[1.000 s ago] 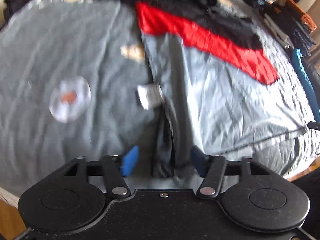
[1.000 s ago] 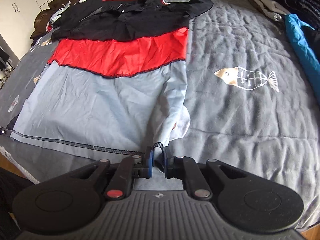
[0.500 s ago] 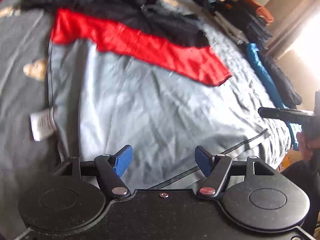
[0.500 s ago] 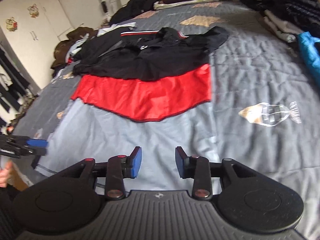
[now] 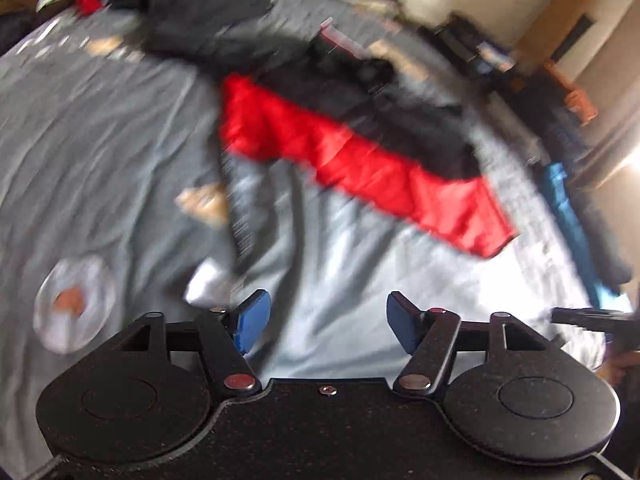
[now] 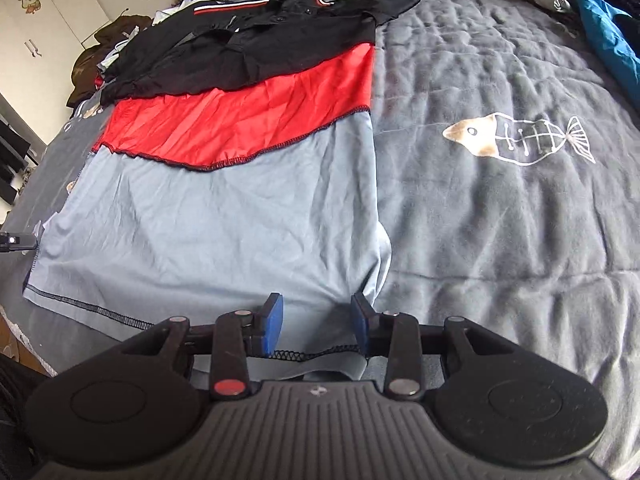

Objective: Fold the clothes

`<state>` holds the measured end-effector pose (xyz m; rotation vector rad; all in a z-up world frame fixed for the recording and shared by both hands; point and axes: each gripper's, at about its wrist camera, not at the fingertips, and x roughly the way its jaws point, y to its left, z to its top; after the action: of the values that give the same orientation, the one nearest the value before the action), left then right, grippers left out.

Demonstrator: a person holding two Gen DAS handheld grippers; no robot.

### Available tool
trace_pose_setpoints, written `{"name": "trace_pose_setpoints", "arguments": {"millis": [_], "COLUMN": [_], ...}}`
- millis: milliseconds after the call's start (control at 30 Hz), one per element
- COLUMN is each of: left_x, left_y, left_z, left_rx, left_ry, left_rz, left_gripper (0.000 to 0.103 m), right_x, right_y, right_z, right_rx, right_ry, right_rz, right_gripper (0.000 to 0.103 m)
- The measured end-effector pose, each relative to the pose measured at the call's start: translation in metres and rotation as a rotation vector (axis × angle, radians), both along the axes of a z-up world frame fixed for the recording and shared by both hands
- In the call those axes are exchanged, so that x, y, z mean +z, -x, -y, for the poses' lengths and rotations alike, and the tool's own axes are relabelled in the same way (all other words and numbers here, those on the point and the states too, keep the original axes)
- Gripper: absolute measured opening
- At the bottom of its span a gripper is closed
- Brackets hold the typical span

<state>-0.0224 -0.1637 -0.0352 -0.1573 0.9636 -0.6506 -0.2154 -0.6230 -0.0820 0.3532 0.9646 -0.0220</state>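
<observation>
— Where the shirt [image 6: 216, 220] lies spread on the grey bed cover [image 6: 500, 220], how do the tools stand?
— Both are released; the right tool [image 6: 316, 326] has its blue pads [image 6: 272, 322] parted over the pale blue hem at the shirt's near right corner, gripping nothing; the left tool [image 5: 324, 322] hangs with its pads [image 5: 250, 320] wide apart above the pale blue cloth near the shirt's left edge, though that view is blurred.
— And the shirt itself?
— Flat on the bed; black at the collar end, a red band across the middle, pale blue nearest the tools; a white label [image 5: 208, 284] shows by its left seam.
— Anything beside it?
— A fish print [image 6: 516, 140] on the cover to the right; a blue garment [image 6: 608, 40] at the far right edge; dark clothes [image 6: 104, 52] heaped beyond the shirt on the left.
</observation>
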Motion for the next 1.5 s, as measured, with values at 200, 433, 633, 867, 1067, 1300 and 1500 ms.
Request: {"name": "trace_pose_setpoints", "arguments": {"millis": [200, 433, 633, 867, 1067, 1300, 1500], "left_x": [0.018, -0.011, -0.019, -0.019, -0.029, -0.03, -0.03], "left_y": [-0.008, -0.028, -0.058, -0.06, -0.067, -0.07, -0.071], "left_z": [0.078, 0.121, 0.131, 0.153, 0.156, 0.155, 0.155], "left_rx": [0.017, -0.005, 0.028, -0.043, -0.036, -0.031, -0.021], "left_ry": [0.191, 0.164, 0.202, 0.18, 0.153, 0.159, 0.157], "left_rz": [0.137, 0.193, 0.148, 0.16, 0.127, 0.105, 0.101], "left_gripper": [0.074, 0.074, 0.074, 0.075, 0.075, 0.075, 0.075], "right_x": [0.036, 0.055, 0.032, 0.001, -0.02, -0.034, -0.011], "right_y": [-0.047, -0.133, -0.219, -0.288, -0.327, -0.35, -0.363], "right_z": [0.028, 0.072, 0.114, 0.148, 0.167, 0.166, 0.124], "right_rx": [-0.063, -0.169, -0.232, -0.285, -0.35, -0.364, -0.224], "right_ry": [0.046, 0.077, 0.075, -0.025, -0.004, -0.014, 0.12], "right_rz": [0.153, 0.281, 0.273, 0.245, 0.199, 0.176, 0.235], "right_gripper": [0.042, 0.047, 0.047, 0.047, 0.047, 0.046, 0.009]}}
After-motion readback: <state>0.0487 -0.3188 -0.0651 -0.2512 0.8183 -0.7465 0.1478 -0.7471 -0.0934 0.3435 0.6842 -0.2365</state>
